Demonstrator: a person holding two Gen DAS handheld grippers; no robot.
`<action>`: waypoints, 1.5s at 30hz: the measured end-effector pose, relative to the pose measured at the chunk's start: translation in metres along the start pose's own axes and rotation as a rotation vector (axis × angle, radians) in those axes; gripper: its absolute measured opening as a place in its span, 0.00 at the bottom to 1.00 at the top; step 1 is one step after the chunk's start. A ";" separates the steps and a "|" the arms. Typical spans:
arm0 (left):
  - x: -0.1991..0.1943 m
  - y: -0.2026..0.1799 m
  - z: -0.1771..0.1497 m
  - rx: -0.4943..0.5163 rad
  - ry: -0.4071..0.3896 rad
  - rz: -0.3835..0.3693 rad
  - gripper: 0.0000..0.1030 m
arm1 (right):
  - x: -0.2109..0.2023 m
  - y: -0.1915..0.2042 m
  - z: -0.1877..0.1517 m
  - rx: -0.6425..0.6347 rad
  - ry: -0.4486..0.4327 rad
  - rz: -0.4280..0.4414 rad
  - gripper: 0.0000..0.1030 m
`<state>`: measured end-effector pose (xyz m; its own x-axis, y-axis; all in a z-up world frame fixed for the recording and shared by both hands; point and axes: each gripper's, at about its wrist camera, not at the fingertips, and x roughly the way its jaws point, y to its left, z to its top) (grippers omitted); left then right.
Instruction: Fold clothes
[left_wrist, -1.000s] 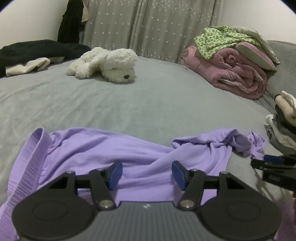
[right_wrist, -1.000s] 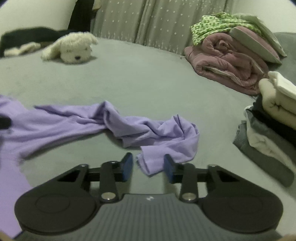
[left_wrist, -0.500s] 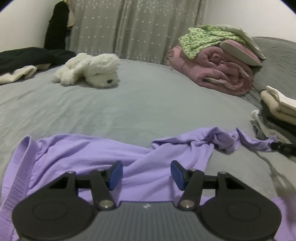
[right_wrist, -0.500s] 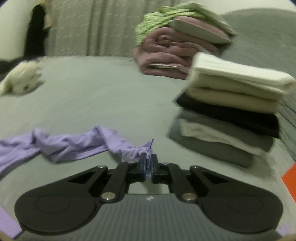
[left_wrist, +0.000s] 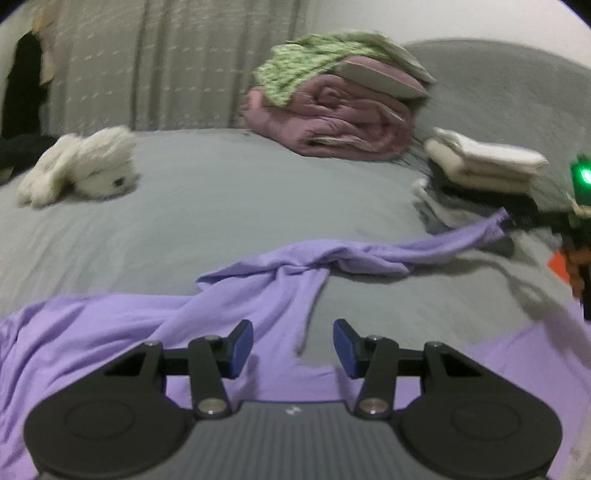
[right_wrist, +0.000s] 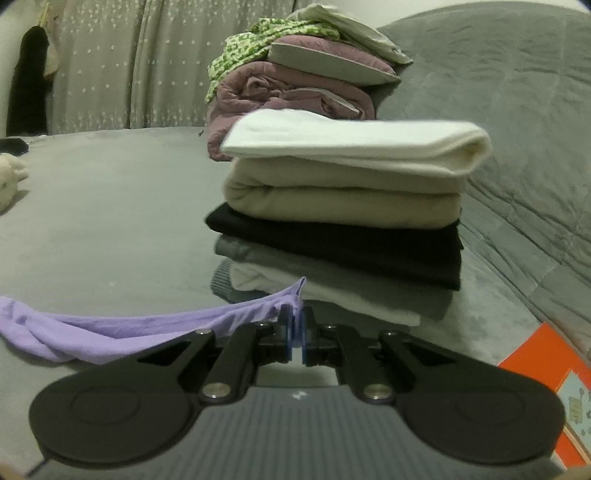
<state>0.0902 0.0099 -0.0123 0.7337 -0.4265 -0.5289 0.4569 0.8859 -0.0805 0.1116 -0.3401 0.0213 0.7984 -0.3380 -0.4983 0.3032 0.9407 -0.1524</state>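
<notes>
Purple garment (left_wrist: 258, 295) lies crumpled across the grey bed (left_wrist: 221, 206), one end drawn out in a long strip toward my right. My right gripper (right_wrist: 295, 334) has its jaws pressed together on the tip of that strip, lifting it just in front of the stack of folded clothes (right_wrist: 343, 206). My left gripper (left_wrist: 293, 345) sits over the near bulk of the garment, jaws apart and closing, fabric below them but nothing pinched. White plush toy (left_wrist: 81, 164) lies far left; rolled pink quilt (left_wrist: 332, 122) at the back.
</notes>
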 end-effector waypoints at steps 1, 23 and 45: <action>0.003 -0.005 0.002 0.035 0.008 0.000 0.47 | 0.002 -0.004 0.001 0.010 0.003 0.001 0.04; 0.073 -0.034 0.025 0.234 0.100 0.069 0.26 | 0.020 -0.041 0.000 0.179 0.138 0.156 0.17; 0.047 0.014 0.055 -0.037 -0.001 -0.016 0.02 | 0.046 -0.069 -0.015 0.506 0.120 0.190 0.03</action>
<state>0.1587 -0.0075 0.0088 0.7272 -0.4411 -0.5260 0.4497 0.8850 -0.1205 0.1201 -0.4199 -0.0037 0.8074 -0.1302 -0.5755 0.3954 0.8434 0.3639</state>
